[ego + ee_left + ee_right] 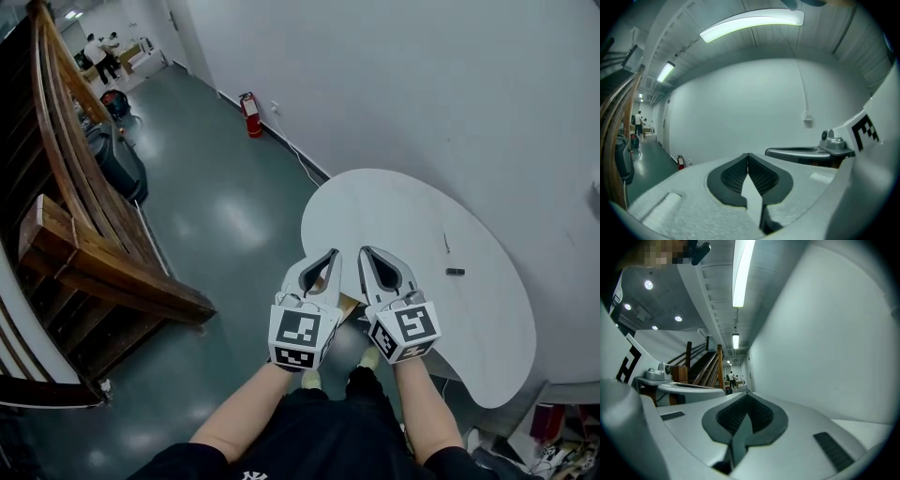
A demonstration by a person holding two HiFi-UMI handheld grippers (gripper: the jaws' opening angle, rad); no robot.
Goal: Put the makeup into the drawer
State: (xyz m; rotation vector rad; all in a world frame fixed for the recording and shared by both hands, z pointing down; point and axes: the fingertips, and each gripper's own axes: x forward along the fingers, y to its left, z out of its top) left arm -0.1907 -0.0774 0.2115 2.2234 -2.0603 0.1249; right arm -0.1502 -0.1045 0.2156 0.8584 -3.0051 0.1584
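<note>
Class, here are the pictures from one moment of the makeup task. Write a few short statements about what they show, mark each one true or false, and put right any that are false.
1. The left claw is shut with nothing in it. True.
2. The right claw grips a piece of makeup. False: it is shut and empty, and no makeup can be made out in any view.
3. A small dark object lies on the white table. True.
4. The red fire extinguisher stands on the table. False: it stands on the floor against the wall, well away from the table.
</note>
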